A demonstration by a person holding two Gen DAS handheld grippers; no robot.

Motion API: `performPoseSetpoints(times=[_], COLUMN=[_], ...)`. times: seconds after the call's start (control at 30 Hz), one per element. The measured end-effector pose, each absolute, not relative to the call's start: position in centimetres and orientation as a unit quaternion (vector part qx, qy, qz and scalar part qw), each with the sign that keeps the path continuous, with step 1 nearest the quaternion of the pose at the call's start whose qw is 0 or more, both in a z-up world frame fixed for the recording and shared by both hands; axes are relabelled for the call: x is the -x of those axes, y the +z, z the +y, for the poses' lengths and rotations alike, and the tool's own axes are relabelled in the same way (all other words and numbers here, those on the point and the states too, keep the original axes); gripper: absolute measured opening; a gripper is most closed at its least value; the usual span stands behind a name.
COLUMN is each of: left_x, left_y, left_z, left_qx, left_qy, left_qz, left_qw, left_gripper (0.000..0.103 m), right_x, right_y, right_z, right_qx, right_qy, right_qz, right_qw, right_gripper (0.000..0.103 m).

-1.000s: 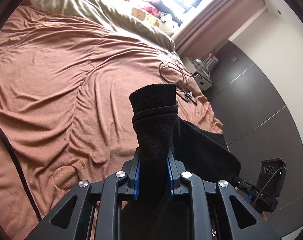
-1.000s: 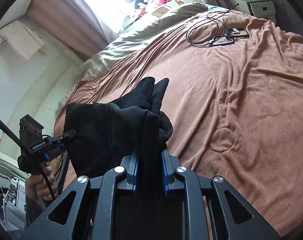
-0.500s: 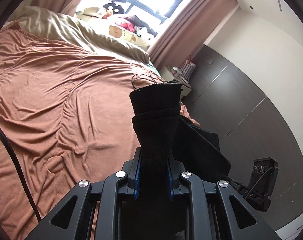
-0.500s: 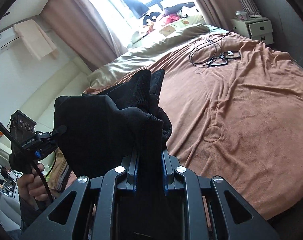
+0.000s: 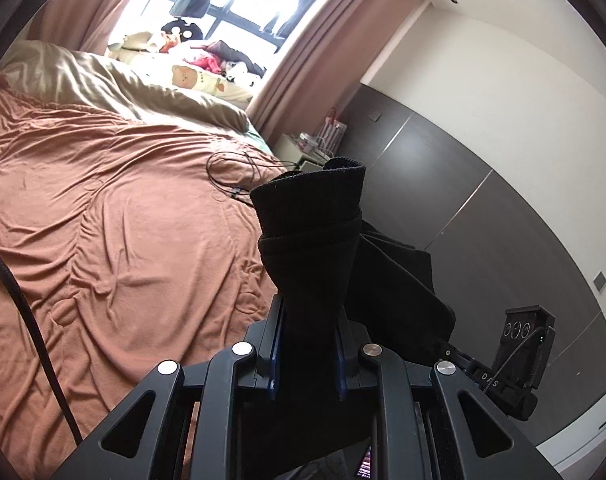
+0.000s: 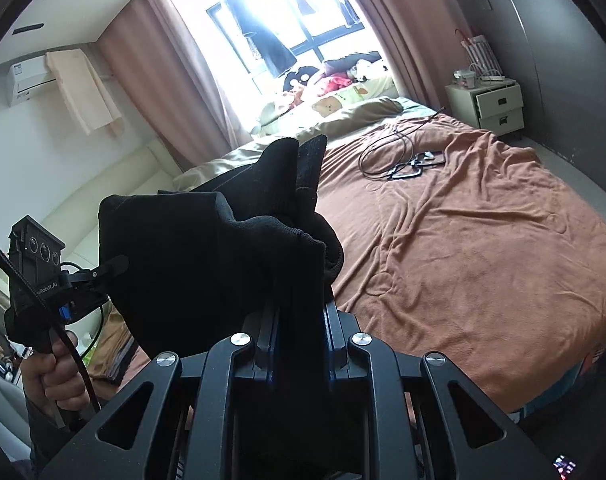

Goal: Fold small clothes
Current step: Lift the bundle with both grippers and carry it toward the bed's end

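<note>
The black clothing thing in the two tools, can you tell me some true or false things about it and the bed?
1. Both tools are clamped on the black garment. True: the left tool and the right tool each pinch black fabric.
2. The garment lies flat on the brown blanket. False: it hangs in the air between the tools, above the bed.
3. A coiled black cable lies on the blanket. True.
4. The curtains are drawn shut over the window. False: they are pulled aside and bright light comes in.
5. A white bedside cabinet stands by the bed. True.
</note>
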State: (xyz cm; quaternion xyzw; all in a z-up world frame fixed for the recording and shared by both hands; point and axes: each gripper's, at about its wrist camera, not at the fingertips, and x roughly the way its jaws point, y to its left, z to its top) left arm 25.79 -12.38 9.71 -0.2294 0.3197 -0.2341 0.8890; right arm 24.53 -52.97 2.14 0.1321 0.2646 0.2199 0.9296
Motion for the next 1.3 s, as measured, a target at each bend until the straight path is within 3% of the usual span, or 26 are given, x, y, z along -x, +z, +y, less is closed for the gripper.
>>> performPoseSetpoints(times=[0.67, 1.3], left_x=[-27.3, -36.1], left_y=[16.9, 13.6], left_z=[-29.4, -44.0], left_qx=[0.182, 0.171], left_qy=[-0.357, -0.443], left_qz=[0.297, 0.349], left_qw=[0.866, 0.808], left_gripper=[0.021, 0.021], right_x=[-17.9, -21.3], right_y=[9.2, 9.8], right_z=[-67.2, -70.3], right_qx=[-0.11, -0.12], right_qy=[0.145, 0.03], right_qz=[0.193, 0.194], right_qw=[0.964, 0.973], right_gripper=[0.014, 0.013])
